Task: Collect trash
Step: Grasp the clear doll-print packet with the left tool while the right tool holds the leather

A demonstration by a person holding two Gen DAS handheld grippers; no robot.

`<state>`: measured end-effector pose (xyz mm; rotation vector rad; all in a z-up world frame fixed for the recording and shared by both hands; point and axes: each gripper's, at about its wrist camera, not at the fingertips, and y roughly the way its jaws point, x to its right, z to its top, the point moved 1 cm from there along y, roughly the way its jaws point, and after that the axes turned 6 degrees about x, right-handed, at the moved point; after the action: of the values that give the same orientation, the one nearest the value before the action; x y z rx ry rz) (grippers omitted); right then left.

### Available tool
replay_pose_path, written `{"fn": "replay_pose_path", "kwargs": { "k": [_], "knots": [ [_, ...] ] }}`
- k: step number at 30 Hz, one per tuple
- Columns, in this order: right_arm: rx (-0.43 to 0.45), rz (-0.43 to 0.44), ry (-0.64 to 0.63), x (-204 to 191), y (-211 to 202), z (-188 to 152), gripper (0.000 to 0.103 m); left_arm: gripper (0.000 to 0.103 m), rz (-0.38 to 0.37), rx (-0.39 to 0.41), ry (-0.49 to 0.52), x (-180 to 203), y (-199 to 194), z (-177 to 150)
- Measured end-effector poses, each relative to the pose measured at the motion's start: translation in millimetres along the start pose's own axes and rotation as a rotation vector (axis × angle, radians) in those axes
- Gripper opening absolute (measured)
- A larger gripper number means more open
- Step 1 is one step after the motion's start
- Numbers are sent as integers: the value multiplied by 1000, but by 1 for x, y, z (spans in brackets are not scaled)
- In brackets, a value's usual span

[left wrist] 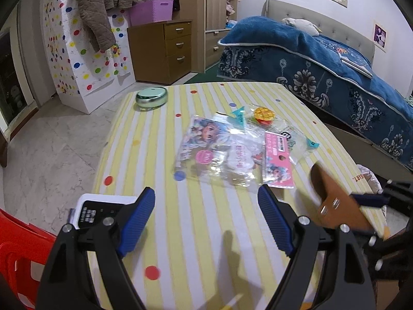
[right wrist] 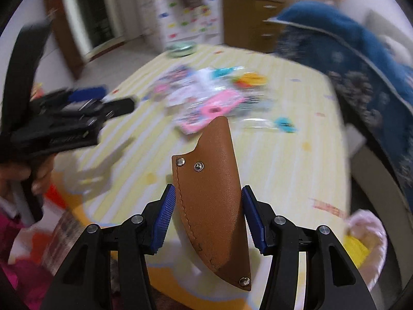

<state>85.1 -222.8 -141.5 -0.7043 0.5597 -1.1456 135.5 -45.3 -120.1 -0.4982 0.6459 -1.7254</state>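
Your left gripper [left wrist: 206, 217] hung over the near edge of the desk [left wrist: 206, 258] with its jaws wide and empty, the wrappers [left wrist: 232, 152] lying just beyond them. Your right gripper [right wrist: 206, 214] held the brown leather sheath [right wrist: 211, 206] between its jaws above the desk, so the carrying step was apparently in hand. The next move probably called for swinging it to the lined bin [right wrist: 366, 242] at the right edge and releasing.

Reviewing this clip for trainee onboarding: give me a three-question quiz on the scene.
1. True or false: the right gripper holds a brown leather sheath.
2. The left gripper has its jaws: A) closed on a wrapper, B) open and empty.
3. What colour is the round tin at the far edge of the striped table?

Key: 1 true; 2 B; 3 green.
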Motion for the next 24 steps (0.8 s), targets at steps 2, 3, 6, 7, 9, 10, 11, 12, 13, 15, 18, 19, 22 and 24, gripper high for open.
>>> {"fn": "replay_pose_path", "kwargs": {
  "k": [2, 3, 6, 7, 9, 10, 11, 12, 13, 15, 18, 19, 22, 24],
  "knots": [
    [24, -54, 48, 14, -7, -1, 53, 80, -27, -11, 8, 12, 7, 1],
    [39, -75, 74, 22, -12, -1, 53, 80, -34, -13, 12, 17, 10, 3],
    [76, -111, 132, 38, -21, -2, 53, 80, -17, -16, -6, 27, 26, 13],
    [85, -117, 148, 42, -25, -3, 53, 80, 0, -15, -20, 29, 33, 18],
    [94, -117, 172, 48, -30, -4, 53, 80, 24, -20, -25, 35, 46, 26],
    [97, -118, 181, 51, -33, -6, 53, 80, 25, -29, -9, 40, 53, 27],
    [98, -119, 188, 53, -34, -7, 53, 80, 38, -51, 23, 46, 61, 28],
    [100, -119, 193, 55, -35, -8, 53, 80, 59, -69, 50, 51, 67, 27],
    [101, -120, 197, 56, -37, -10, 53, 80, 76, -88, 73, 54, 72, 25],
    [101, -118, 201, 57, -38, -12, 53, 80, 85, -132, 99, 56, 77, 17],
    [103, -110, 205, 55, -41, -14, 53, 80, 32, -144, 70, 47, 72, 8],
    [105, -104, 208, 54, -41, -14, 53, 80, 10, -156, 60, 43, 70, 5],
    [109, -85, 206, 48, -43, -15, 53, 80, -24, -163, 85, 37, 57, -6],
    [110, -69, 200, 43, -42, -15, 53, 80, -40, -161, 104, 32, 48, -14]
  ]
}}
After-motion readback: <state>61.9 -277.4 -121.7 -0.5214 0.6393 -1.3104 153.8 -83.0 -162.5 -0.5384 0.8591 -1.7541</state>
